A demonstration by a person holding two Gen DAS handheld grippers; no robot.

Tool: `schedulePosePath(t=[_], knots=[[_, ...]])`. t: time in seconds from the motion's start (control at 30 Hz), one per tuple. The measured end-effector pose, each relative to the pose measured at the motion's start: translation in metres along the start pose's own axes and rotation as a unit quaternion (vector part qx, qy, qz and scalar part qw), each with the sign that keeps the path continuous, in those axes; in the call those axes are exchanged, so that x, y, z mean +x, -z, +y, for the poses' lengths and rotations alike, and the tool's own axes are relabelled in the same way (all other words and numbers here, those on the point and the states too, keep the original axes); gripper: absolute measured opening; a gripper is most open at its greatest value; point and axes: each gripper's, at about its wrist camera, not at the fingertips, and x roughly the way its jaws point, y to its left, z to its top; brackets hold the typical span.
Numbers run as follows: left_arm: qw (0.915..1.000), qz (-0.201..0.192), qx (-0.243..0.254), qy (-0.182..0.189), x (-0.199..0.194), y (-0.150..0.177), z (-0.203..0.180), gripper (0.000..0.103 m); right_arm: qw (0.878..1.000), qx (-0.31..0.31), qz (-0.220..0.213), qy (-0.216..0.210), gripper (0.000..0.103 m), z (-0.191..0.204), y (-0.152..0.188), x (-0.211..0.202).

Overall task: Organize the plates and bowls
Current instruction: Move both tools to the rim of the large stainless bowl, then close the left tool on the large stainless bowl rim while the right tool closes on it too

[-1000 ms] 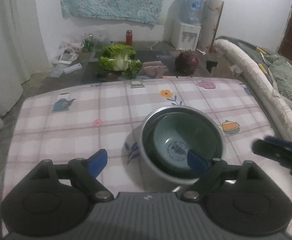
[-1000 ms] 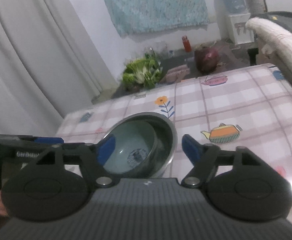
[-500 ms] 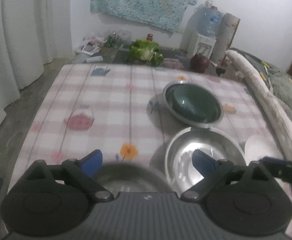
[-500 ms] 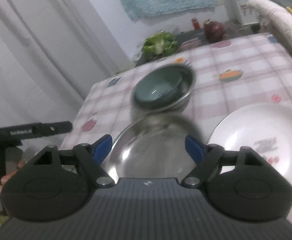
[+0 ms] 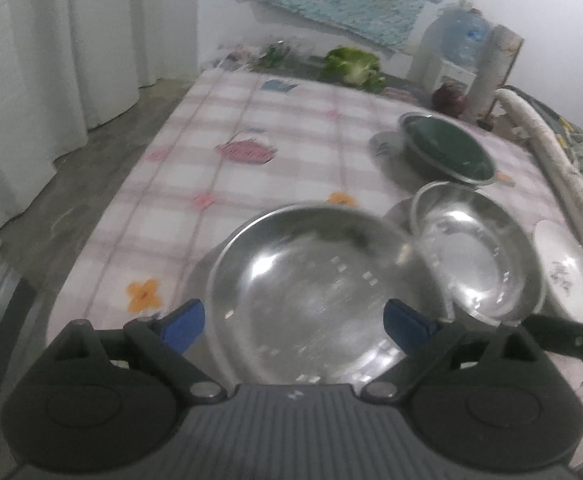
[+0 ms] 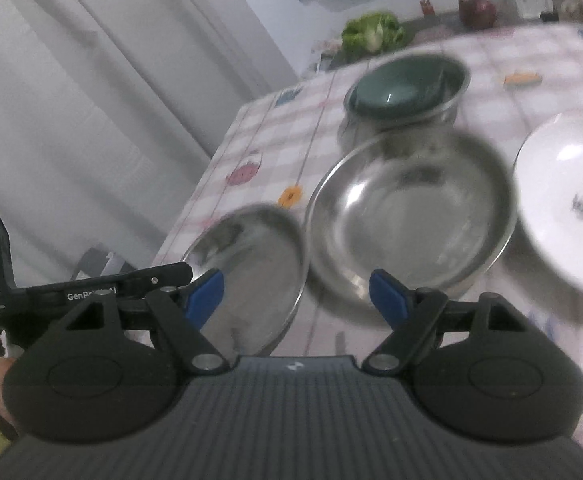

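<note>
Left wrist view: near steel plate [image 5: 311, 292] at lower centre of the table [image 5: 275, 128]. Second steel plate [image 5: 475, 256] just beside it, to the right. White plate [image 5: 567, 272] at right edge. Steel bowl [image 5: 447, 152] behind, upper right, with a smaller bowl [image 6: 391, 84] nested in it. Cabbage [image 5: 355, 64] beyond the table's far end.

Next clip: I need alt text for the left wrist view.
Open left tongs hover over a steel plate on a checked tablecloth. To the right sit a second steel plate and a white plate; behind them, a green bowl nests in a steel bowl.
</note>
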Motion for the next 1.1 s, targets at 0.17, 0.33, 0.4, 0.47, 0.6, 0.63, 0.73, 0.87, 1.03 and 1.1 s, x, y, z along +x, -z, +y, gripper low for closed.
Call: schedulePosePath(t=[0.17,0.33,0.4,0.47,0.6,0.63,0.73,0.87,1.03,1.1], knots=[[0.9997,-0.015,-0.021,-0.005,-0.005,0.016,0.016,0.097,1.0,0.002,0.017,0.008,0.08,0.011,0.026,0.01],[0.9991,-0.03,-0.023,-0.018,-0.004,0.024,0.022,0.095,1.0,0.02,0.014,0.019,0.08,0.01,0.037,0.014],[0.999,-0.033,-0.014,-0.026,0.0,0.026,0.021,0.095,0.999,0.021,0.01,0.022,0.08,0.011,0.039,0.016],[0.9991,-0.032,-0.009,-0.028,0.005,0.025,0.02,0.093,0.999,0.026,0.009,0.024,0.08,0.011,0.04,0.02],[0.9988,-0.036,-0.005,-0.034,0.014,0.022,0.021,0.089,0.999,0.027,0.001,0.032,0.074,0.009,0.036,0.03],[0.9985,-0.037,0.0,-0.041,0.017,0.021,0.02,0.089,0.999,0.026,-0.002,0.037,0.07,0.009,0.035,0.033],[0.9969,-0.035,0.023,-0.067,0.027,0.02,0.017,0.081,0.999,0.03,-0.001,0.045,0.057,0.005,0.031,0.045],[0.9956,-0.025,0.043,-0.08,0.038,0.019,0.017,0.072,0.998,0.025,0.005,0.05,0.045,0.005,0.03,0.058],[0.9963,-0.007,0.04,-0.075,0.051,0.016,0.02,0.055,0.998,0.022,0.012,0.053,0.03,0.007,0.03,0.072],[0.9965,0.0,0.035,-0.076,0.056,0.015,0.021,0.046,0.999,0.019,0.01,0.05,0.024,0.008,0.029,0.075]])
